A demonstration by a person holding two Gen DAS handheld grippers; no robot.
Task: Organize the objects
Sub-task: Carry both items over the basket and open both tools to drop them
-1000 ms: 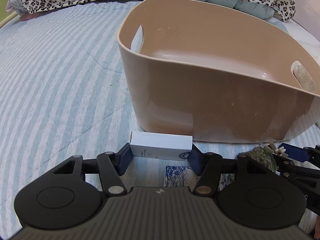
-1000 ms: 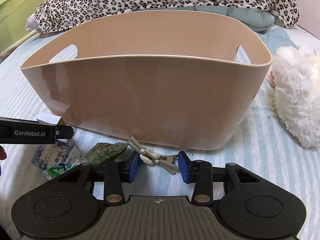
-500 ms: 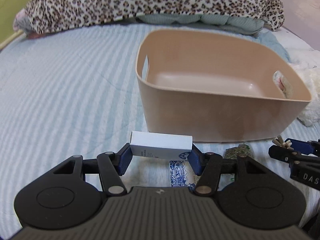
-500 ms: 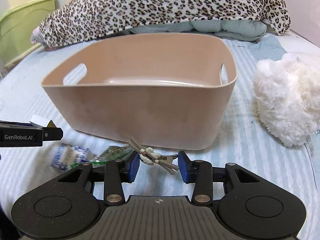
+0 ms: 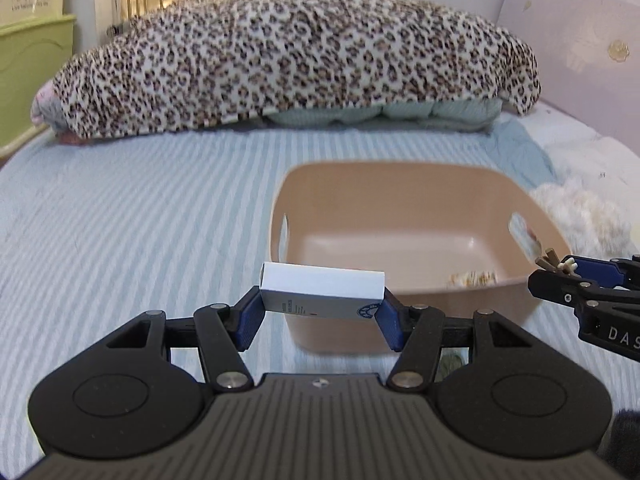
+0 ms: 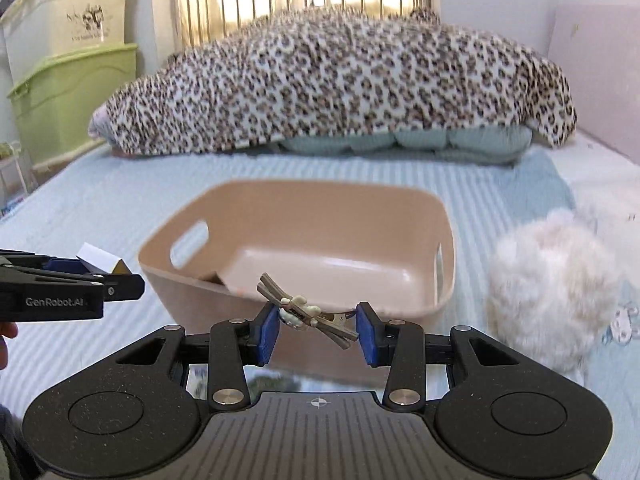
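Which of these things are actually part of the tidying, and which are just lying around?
Part of the job:
white box in the left gripper
hair clip in the right gripper
tan basket

Just lying about:
leopard blanket
white plush toy
green bin

Two wrist fisheyes, side by side above the bed, both facing the headboard end.

The left view looks forward and down along its hand-held gripper (image 5: 322, 312) into the bin (image 5: 404, 196), seen close and right of centre. The right view looks from just to the right, the bin (image 6: 320, 200) near and centred beyond its hand-held gripper (image 6: 318, 328). Both share the bin, the striped bed (image 5: 140, 220), the leopard blanket (image 5: 288, 64) at the far edge, and each other's hand-held gripper at the frame side.
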